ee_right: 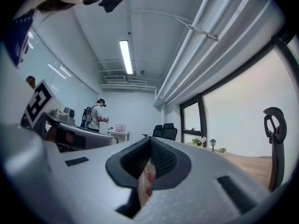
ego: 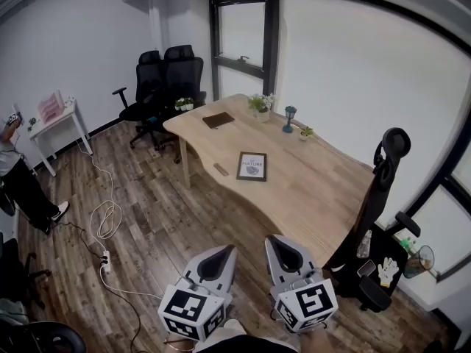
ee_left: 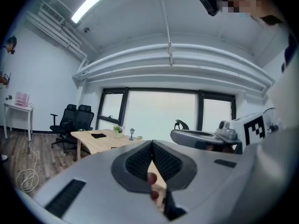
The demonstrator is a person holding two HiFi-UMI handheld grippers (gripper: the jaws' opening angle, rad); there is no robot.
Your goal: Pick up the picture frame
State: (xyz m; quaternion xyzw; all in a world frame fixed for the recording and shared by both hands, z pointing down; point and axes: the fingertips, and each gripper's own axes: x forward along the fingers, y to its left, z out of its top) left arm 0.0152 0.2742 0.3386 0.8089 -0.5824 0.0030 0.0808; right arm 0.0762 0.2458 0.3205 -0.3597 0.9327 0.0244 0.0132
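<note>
Well ahead of the left gripper [ego: 219,257] and right gripper [ego: 283,250], the picture frame [ego: 252,166] is too small for its print to be read. A small dark thing [ego: 221,170] just left of it can't be identified. Far out past the left gripper, a person [ego: 26,193] is cut off at the view's edge.

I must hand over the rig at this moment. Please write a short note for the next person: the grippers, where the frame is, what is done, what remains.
Left gripper: shut, empty, held low, well short of the table.
Right gripper: shut, empty, beside the left one.
Picture frame: lies flat on the wooden table near its front edge, with a small dark object just to its left.
Done: nothing yet; the frame is untouched.
Left: go to the table, open a gripper, grip the frame and lift it.
</note>
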